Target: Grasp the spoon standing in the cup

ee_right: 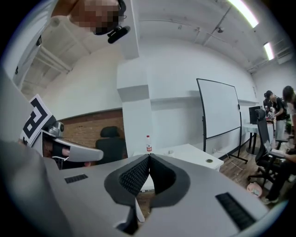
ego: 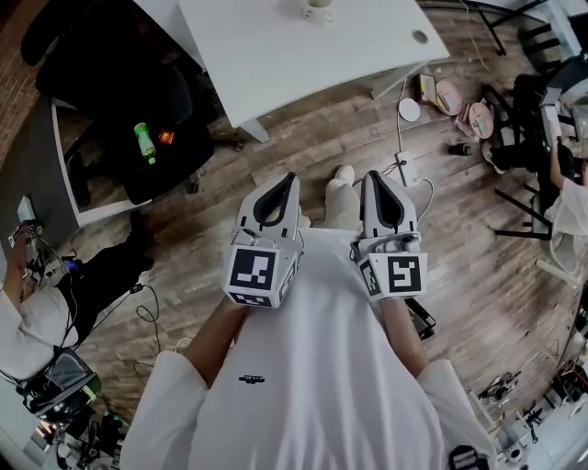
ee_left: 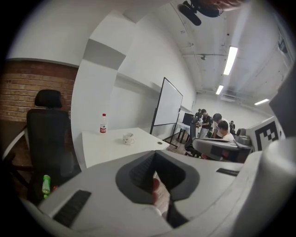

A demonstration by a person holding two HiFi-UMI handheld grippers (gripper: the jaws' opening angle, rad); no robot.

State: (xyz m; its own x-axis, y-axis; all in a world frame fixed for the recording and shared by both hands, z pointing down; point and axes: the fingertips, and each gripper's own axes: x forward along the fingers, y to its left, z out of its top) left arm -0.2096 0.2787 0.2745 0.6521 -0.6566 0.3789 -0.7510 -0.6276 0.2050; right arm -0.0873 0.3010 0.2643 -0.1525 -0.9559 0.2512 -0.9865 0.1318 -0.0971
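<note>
A white cup (ego: 317, 9) stands on the white table (ego: 276, 55), far ahead of me at the top edge of the head view. It also shows small in the left gripper view as the cup (ee_left: 128, 138), and as a speck in the right gripper view (ee_right: 170, 151). The spoon is too small to make out. My left gripper (ego: 288, 180) and right gripper (ego: 376, 176) are held side by side close to my body, above the wooden floor and well short of the table. Both are shut with nothing between the jaws.
A water bottle (ee_left: 103, 123) stands on the table behind the cup. A black chair (ego: 138, 101) with a green bottle (ego: 145, 142) sits left of the table. Cables and a power strip (ego: 404, 170) lie on the floor ahead. People sit at desks on the right (ego: 565, 174); a whiteboard (ee_left: 167, 109) stands beyond.
</note>
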